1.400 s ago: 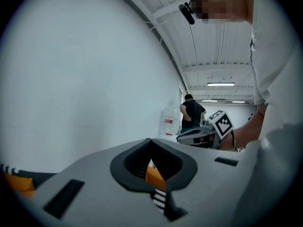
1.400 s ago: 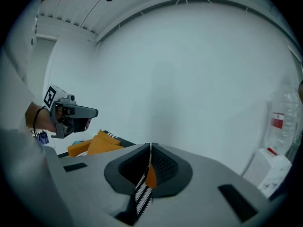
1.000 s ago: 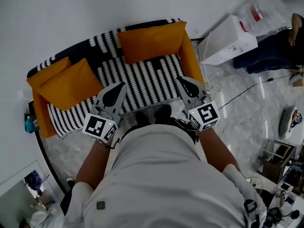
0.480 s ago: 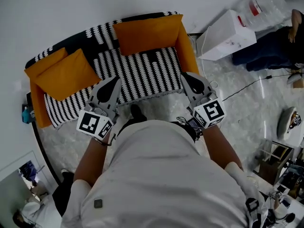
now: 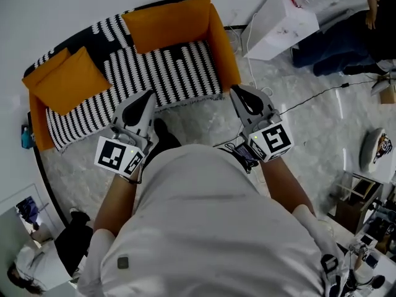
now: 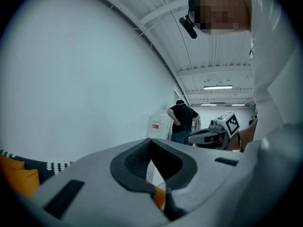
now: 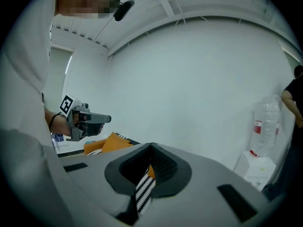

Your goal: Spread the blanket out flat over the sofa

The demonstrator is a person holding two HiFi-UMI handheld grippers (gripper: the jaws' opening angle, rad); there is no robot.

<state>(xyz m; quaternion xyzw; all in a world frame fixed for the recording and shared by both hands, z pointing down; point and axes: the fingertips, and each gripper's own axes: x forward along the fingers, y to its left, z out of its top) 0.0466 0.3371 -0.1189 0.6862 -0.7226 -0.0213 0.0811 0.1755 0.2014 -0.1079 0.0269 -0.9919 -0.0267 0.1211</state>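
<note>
Two grippers, status? (sup.)

L gripper (image 5: 147, 95): jaws together, nothing between them. R gripper (image 5: 237, 91): jaws together too, empty. In the R gripper view I see striped fabric through the slot behind the tips; it's in the background, not pinched. (op.)

Blanket pos.? (sup.)

Blanket (image 5: 167, 73), blk/wht stripe, lies over sofa (image 5: 224, 64) seat and backrest. Front hem hangs at the seat edge above floor (image 5: 204, 119). 2 orange cushions sit on it: one (image 5: 65, 82) at the head view's left end, one (image 5: 166, 23) against the backrest at the right end. I hold both grippers over the floor in front of the sofa, clear of the hem. L is opposite the seat, R is near the right armrest corner. Neither touches fabric. (op.)
</note>
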